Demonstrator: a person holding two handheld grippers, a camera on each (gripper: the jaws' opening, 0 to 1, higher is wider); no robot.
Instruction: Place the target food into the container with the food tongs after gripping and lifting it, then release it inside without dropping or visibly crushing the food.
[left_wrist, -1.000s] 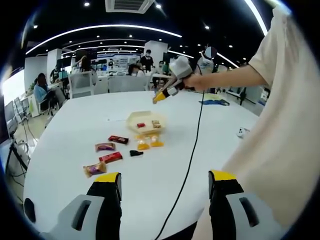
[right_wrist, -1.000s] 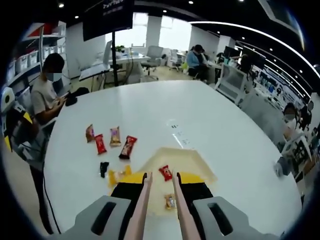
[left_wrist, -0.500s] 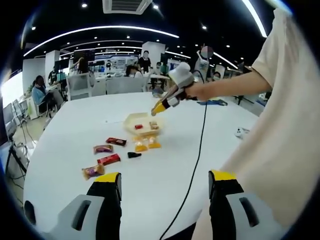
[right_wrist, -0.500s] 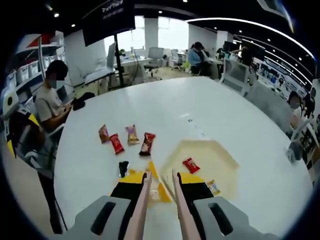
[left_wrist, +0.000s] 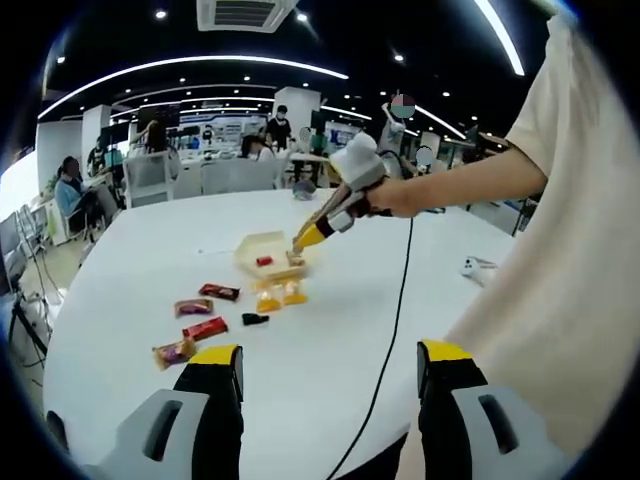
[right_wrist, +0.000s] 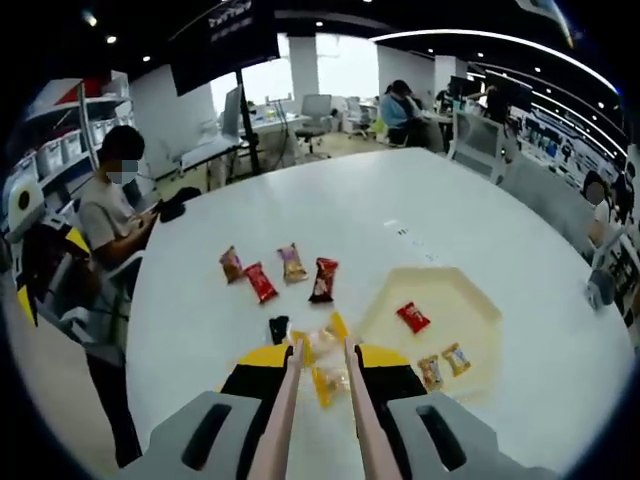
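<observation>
Big white table (right_wrist: 330, 215) in an open office, snacks scattered all over it.

So my right gripper (right_wrist: 320, 352) has the food tongs (right_wrist: 286, 410) clamped in it, and their tips sit low over the yellow-wrapped snacks (right_wrist: 325, 360) just beside the pale container (right_wrist: 470, 310). The tong tips are close together around them, but I can't tell whether they're actually pinching anything. Container already has a red packet (right_wrist: 412, 317) and two small wrapped bits (right_wrist: 445, 366) inside. Four more packets (right_wrist: 280, 272) lie in a row further out, with a small black thing (right_wrist: 278, 328) near the yellow ones. My left gripper (left_wrist: 330, 372) hovers back from all this, jaws spread wide, holding nothing.
</observation>
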